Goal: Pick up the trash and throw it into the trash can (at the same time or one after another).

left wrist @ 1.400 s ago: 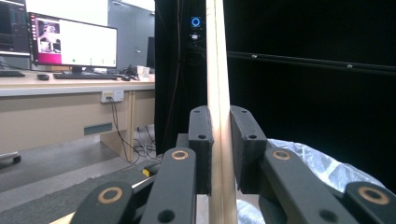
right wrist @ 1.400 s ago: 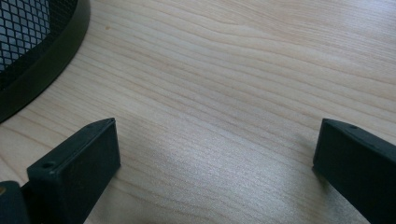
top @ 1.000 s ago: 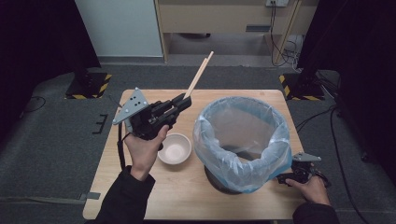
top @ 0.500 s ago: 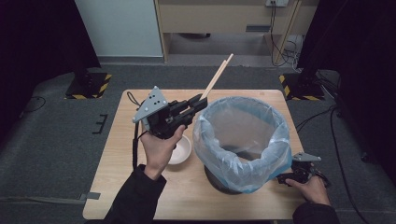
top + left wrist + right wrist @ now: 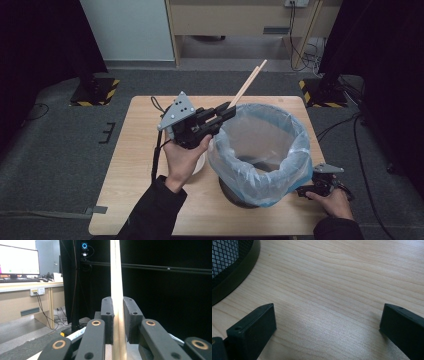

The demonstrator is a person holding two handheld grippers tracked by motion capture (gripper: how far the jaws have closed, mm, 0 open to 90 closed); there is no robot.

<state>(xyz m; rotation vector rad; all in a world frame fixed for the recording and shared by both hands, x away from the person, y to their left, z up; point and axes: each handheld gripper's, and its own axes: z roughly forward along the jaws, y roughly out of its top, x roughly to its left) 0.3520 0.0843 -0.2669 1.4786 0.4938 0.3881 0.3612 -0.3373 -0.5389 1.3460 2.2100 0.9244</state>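
Clamped in the left tongs (image 5: 227, 111), the chopsticks (image 5: 247, 85) have been carried toward the lined bin (image 5: 260, 150), suggesting disposal, while the right tongs (image 5: 327, 322) rest apart on the desk (image 5: 130, 165).

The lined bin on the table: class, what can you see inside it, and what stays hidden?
Inside the bin only the crumpled clear-blue liner and a dark bottom show. The near wall hides the lower near side. The chopsticks in the left gripper remain outside.

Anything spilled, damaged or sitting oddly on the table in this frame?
Nothing stands out. The left gripper is clamped on the wooden chopsticks, which slant up over the rim of the bagged bin. The white bowl sits upright beside it. The right gripper rests open on the table.
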